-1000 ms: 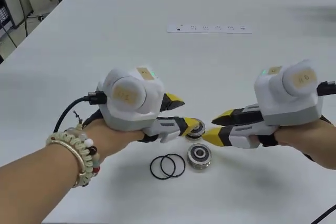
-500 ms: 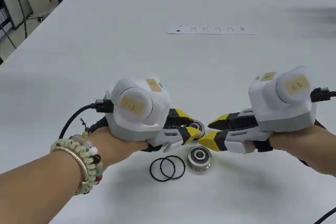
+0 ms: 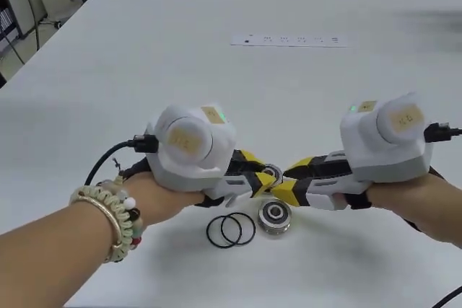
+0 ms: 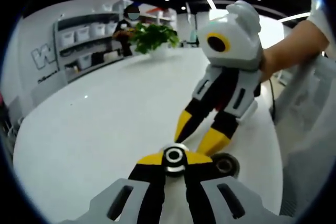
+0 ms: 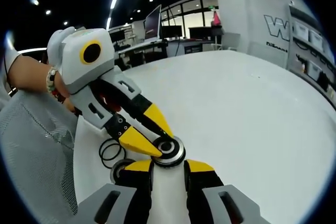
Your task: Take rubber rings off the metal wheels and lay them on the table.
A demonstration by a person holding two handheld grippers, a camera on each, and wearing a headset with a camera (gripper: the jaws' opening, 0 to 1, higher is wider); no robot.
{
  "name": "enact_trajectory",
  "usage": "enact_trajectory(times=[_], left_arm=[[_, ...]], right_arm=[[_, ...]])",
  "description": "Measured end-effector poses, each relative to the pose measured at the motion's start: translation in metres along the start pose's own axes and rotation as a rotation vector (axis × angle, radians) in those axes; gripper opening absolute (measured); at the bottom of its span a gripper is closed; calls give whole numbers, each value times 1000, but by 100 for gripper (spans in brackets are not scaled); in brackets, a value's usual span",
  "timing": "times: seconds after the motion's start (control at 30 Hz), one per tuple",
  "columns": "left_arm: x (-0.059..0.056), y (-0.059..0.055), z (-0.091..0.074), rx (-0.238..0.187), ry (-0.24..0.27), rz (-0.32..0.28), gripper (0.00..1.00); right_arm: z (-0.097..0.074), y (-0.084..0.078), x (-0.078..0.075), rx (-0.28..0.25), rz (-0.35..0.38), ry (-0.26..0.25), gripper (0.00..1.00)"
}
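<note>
Low in the head view, two black rubber rings (image 3: 231, 229) lie overlapping on the white table (image 3: 144, 77). A loose metal wheel (image 3: 275, 215) sits just to their right, its hub face turned up toward the camera. Directly above them in the frame, the left gripper (image 3: 258, 171) is clamped on a second wheel (image 3: 271, 174), seemingly holding it clear of the table. The right gripper (image 3: 289, 179), jaws a little apart and holding nothing, noses in from the right, its yellow tips just beside that wheel's rim.

The step in hand appears to be stripping a ring from the held wheel. The next move calls for the right jaws to pinch the dark band at the rim and roll it off over the edge, while the left stops the wheel from turning. Being a disc, the held wheel has no long side; its axle tilts upward, and its flat face shows in both gripper views. A power strip (image 3: 289, 40) lies far off, upper centre.
</note>
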State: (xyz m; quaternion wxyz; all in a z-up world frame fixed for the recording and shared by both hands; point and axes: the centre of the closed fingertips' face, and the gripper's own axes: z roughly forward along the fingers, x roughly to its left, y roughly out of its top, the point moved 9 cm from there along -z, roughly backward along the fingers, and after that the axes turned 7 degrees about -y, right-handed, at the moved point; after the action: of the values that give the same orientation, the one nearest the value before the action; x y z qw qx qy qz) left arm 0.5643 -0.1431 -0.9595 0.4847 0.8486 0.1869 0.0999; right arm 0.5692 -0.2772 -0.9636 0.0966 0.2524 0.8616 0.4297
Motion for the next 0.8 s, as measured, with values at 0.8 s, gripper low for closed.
enact_trajectory(times=[0.8], left_arm=[[-1, 1, -1, -2, 5, -9, 14]], right_arm=[[-3, -2, -2, 26, -52, 6, 3]])
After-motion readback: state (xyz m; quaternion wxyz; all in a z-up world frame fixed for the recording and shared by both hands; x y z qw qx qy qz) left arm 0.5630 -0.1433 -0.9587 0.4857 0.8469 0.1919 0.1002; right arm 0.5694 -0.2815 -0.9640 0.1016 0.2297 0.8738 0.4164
